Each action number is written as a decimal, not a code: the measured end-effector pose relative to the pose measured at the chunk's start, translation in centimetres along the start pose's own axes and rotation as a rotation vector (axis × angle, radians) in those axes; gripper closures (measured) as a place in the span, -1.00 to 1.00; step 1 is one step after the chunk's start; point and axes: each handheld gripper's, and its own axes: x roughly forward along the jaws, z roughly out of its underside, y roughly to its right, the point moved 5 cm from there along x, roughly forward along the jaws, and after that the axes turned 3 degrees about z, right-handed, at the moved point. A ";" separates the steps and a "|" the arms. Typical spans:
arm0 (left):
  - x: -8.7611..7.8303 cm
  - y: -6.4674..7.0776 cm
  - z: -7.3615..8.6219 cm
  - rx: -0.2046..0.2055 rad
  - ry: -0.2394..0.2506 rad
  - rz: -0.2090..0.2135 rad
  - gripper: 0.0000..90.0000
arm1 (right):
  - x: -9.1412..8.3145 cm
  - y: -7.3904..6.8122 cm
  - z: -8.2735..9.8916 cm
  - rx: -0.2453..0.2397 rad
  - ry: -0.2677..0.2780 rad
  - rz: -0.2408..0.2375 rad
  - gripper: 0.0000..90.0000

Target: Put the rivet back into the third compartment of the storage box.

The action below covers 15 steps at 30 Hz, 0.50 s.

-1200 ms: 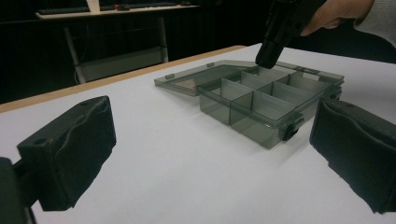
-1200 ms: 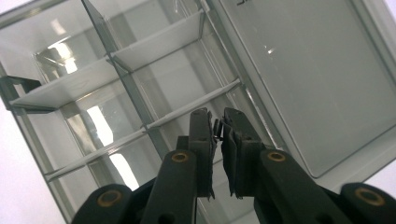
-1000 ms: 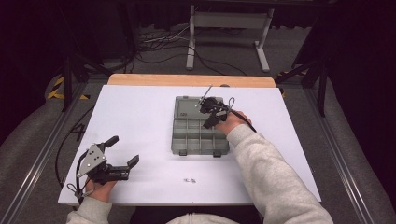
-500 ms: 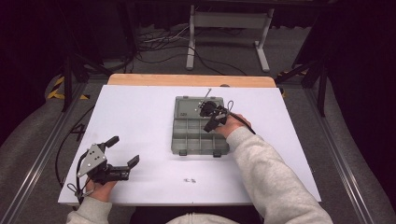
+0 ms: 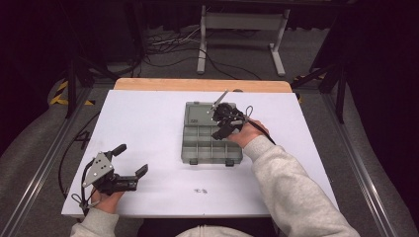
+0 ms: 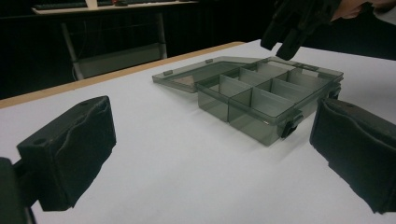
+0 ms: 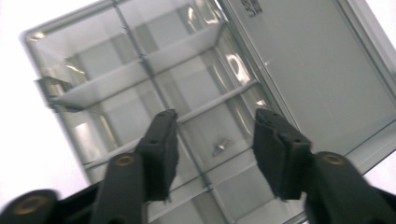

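A smoky grey compartment box (image 5: 197, 148) lies open mid-table, its lid (image 5: 200, 112) flat behind it. My right gripper (image 5: 220, 129) hangs over the box's far right compartments and points down. Its jaws have just been opening and now stand apart with nothing gripped. In the right gripper view (image 7: 214, 115), a small silver screw (image 7: 221, 145) lies loose on a compartment floor below the gap. My left gripper (image 5: 131, 159) rests on the table at the front left, open and empty. In the left gripper view (image 6: 210, 154) it faces the box (image 6: 261, 100), with the right gripper (image 6: 289, 39) above it.
Two or three tiny metal parts (image 5: 200, 189) lie on the white tabletop in front of the box. A wooden strip (image 5: 197, 85) edges the table's far side. Cables and a stand's legs sit on the floor beyond.
The right gripper has lifted a little above the box's far right compartments. The left gripper and the box have not moved.
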 end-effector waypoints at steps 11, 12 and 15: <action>0.0 0.0 0.0 0.000 -0.001 0.001 -0.98 | -3.3 -3.8 -0.4 -0.071 0.069 0.004 -0.43; 0.0 0.0 0.0 -0.001 0.000 0.001 -0.98 | -3.4 -4.1 -0.4 -0.077 0.071 0.000 -0.44; 0.0 0.0 0.0 0.000 -0.001 0.001 -0.98 | -3.9 -4.9 -0.4 -0.096 0.076 -0.009 -0.48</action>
